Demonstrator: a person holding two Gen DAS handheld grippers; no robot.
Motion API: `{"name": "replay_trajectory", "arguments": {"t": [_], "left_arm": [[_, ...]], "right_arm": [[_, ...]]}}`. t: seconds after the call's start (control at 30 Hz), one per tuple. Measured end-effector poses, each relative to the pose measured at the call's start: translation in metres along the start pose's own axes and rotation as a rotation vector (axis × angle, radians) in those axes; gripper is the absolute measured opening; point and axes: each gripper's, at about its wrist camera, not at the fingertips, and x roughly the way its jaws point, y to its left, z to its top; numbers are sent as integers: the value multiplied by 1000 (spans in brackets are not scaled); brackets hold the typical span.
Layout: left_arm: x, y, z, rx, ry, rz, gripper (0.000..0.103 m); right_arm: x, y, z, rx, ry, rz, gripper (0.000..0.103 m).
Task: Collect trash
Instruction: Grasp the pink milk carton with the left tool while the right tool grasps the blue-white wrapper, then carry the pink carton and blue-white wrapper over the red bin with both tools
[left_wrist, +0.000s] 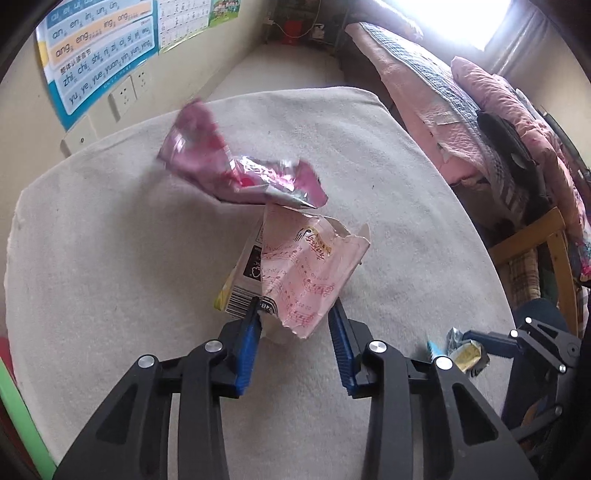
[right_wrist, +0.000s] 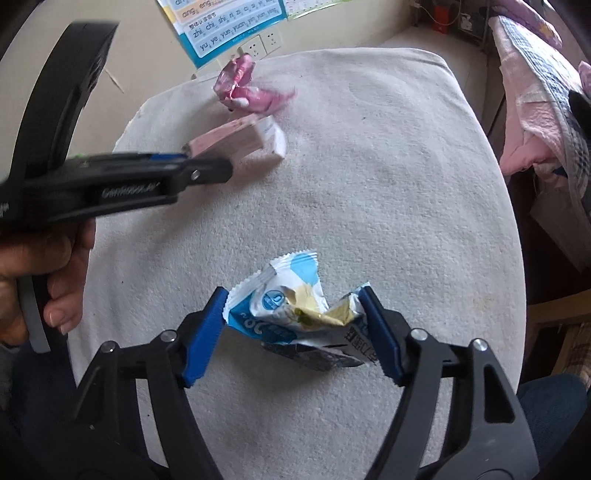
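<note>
Your right gripper (right_wrist: 293, 308) has its blue pads pressed on both ends of the crumpled blue-and-white snack wrapper (right_wrist: 295, 310), low on the white cloth (right_wrist: 388, 184). Your left gripper (left_wrist: 293, 314) is squeezed narrow on the torn pink paper carton (left_wrist: 295, 266), its pads touching both sides of the near end. Just past the carton, at about 11 o'clock, lies the shiny pink foil wrapper (left_wrist: 236, 170), touching the carton's far end. At 10 o'clock, a pinyin poster (left_wrist: 96, 48) hangs on the wall.
</note>
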Motion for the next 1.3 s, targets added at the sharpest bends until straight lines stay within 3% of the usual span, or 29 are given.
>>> {"name": "replay_trajectory", "arguments": {"t": [0.1,0.5,0.93,1.3], "left_arm": [[-8,3,-7,-13,-8,-1,28],[-52,19,-57,-88,-38,7,28],[-93,27,-115,-155,-82,33,28],[-120,51,-139,-237,-136,37,28]], "right_arm": [[-7,-2,1,8,-18,1,68],[-29,-5,-3,30,-83,-6,67],[-44,35,-4,-51,-124,-29,67],[-57,74,0,-123,-158,-39,67]]}}
